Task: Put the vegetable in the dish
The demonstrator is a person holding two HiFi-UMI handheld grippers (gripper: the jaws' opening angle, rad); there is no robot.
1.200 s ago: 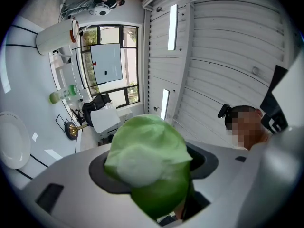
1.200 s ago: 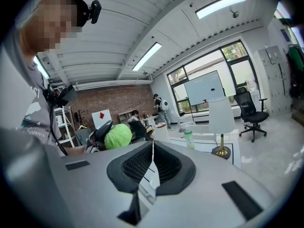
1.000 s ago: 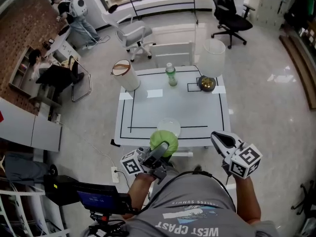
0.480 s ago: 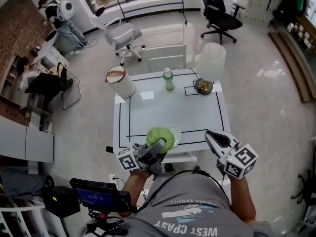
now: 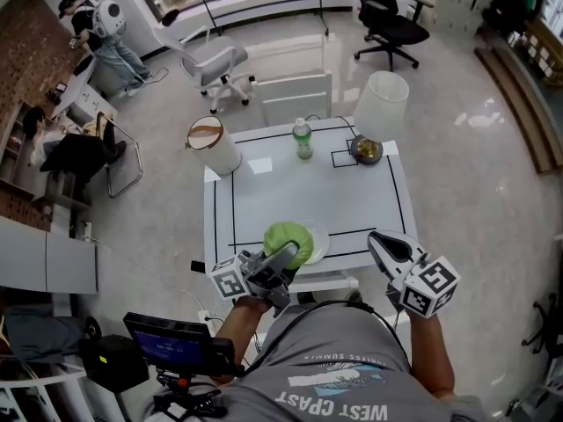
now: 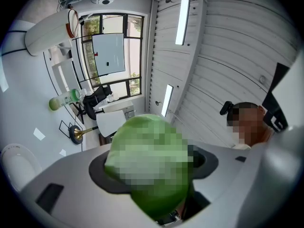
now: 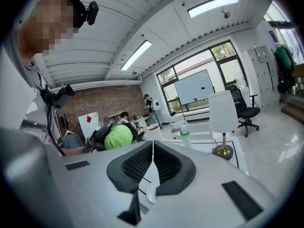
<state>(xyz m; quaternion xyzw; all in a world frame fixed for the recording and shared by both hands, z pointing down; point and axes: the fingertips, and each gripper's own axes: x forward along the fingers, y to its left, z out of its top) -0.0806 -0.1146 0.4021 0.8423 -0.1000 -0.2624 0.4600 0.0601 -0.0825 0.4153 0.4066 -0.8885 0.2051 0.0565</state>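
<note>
Green and round, the vegetable (image 6: 149, 167) is clamped between the jaws of our left gripper (image 5: 287, 255). In the left gripper view its dark pads press on the vegetable from either side, and the jaws stand wide around it. From the head view we see the vegetable at the near edge of the white table (image 5: 290, 192), inside the black tape lines. It overlaps the left part of the pale, round dish (image 5: 318, 241). We cannot tell from any view whether it touches the dish or hangs above it.

Our right gripper (image 5: 380, 243) is at the table's near right edge, to the right of the dish and apart from it. Its marker cube (image 5: 431, 286) faces up toward the head camera. In the right gripper view the two ribbed pads meet along a thin line with nothing between them, so those jaws are clenched and hold nothing.

Along the far side of the table stand three things. A bottle (image 5: 303, 139) with a green label is upright near the middle. A lamp (image 5: 380, 104) with a white shade and a brass-coloured base is at the far right corner. A white cylinder (image 5: 211, 143) with a brown rim is at the far left corner.
</note>
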